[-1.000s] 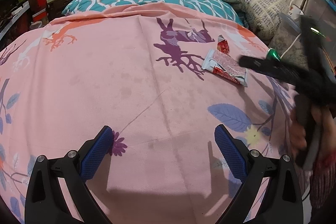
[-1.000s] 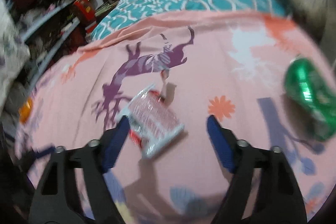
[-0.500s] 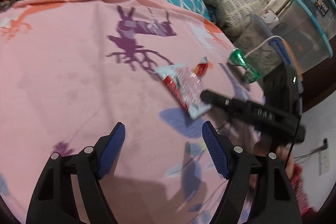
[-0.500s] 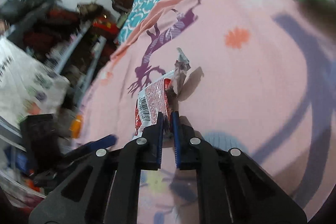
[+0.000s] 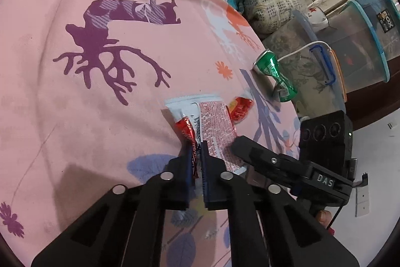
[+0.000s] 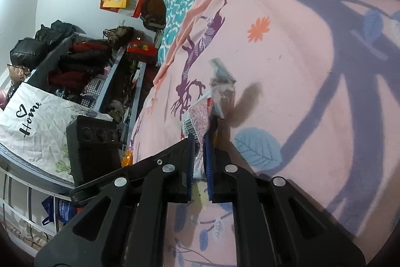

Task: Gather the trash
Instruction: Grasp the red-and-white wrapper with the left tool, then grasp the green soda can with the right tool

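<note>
Both my grippers are clamped on the same snack wrapper right now, one on each side of it. Left gripper has just been closing, and its blue pads now pinch the wrapper's near edge, where the red foil and the white printed part bunch up together. Right gripper is pinched tight on the other edge of that wrapper; from its own camera I can see the barcode just past the pads and a crumpled end sticking up beyond them.

From the left camera the right one comes in from the side, black frame lying over the wrapper's lower corner, with a bit of a hand under it.

It all sits on the pink bedsheet with the purple deer print. One small red scrap lies just beside the wrapper's far corner, touching or nearly so, can't quite tell. Crushed green can lies near the sheet's edge, apart from the wrapper, next to the clear storage bins.
</note>
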A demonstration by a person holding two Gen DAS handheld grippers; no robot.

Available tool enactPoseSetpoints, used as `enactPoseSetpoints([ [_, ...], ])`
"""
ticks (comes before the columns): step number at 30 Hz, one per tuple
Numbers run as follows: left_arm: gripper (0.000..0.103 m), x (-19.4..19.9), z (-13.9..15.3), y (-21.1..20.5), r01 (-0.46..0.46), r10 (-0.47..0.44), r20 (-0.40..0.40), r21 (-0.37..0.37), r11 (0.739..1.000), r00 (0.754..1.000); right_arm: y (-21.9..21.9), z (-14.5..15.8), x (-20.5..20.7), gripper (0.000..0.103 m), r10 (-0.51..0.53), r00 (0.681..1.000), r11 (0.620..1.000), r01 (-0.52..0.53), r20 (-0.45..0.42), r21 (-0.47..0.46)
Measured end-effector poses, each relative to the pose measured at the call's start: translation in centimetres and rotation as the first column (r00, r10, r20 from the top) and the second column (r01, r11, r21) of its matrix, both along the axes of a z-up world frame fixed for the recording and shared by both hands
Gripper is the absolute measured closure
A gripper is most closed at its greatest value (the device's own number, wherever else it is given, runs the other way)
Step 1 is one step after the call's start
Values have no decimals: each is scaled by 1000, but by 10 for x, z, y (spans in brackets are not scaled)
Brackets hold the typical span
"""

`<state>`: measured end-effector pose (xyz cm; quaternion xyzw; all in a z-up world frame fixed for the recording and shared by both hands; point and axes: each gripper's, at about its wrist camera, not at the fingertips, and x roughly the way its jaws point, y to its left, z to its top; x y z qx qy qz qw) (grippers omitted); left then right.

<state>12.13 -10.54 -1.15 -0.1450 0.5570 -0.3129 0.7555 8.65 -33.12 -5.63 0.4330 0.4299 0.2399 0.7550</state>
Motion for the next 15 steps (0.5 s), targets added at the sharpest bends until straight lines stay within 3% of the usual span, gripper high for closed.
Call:
enactPoseSetpoints([
  [3, 100, 1, -2, 4, -2, 2, 3, -13, 1000, 1000, -9, 11, -9, 81, -23, 1000, 991, 24, 11, -134],
  [4, 100, 1, -3, 7, -5, 5, 0, -22, 1000, 1000, -14, 17, -13, 62, -38, 999, 983, 42, 29, -177],
  [5, 100, 2, -3, 9, -6, 6, -2, -28, 1000, 1000, -22, 27, -20, 26, -66, 996, 966, 80, 65, -244],
  [6, 100, 2, -4, 11, -5, 5, -3, -36, 999, 1000, -31, 39, -28, 14, -105, 988, 939, 137, 117, -314],
  [8, 100, 2, -5, 13, -4, 4, -5, -49, 999, 1000, -45, 65, -39, 10, -157, 961, 868, 244, 228, -432],
  [10, 100, 2, -5, 12, -2, 2, 2, -48, 999, 1000, -62, 86, -41, 10, -193, 937, 790, 324, 291, -520],
  [11, 100, 2, -4, 11, 0, 1, 8, -43, 999, 1000, -74, 90, -39, 10, -227, 928, 769, 358, 297, -530],
  [15, 100, 1, -4, 10, 8, -8, 14, -36, 999, 1000, -131, 79, -7, 10, -335, 920, 798, 392, 204, -457],
])
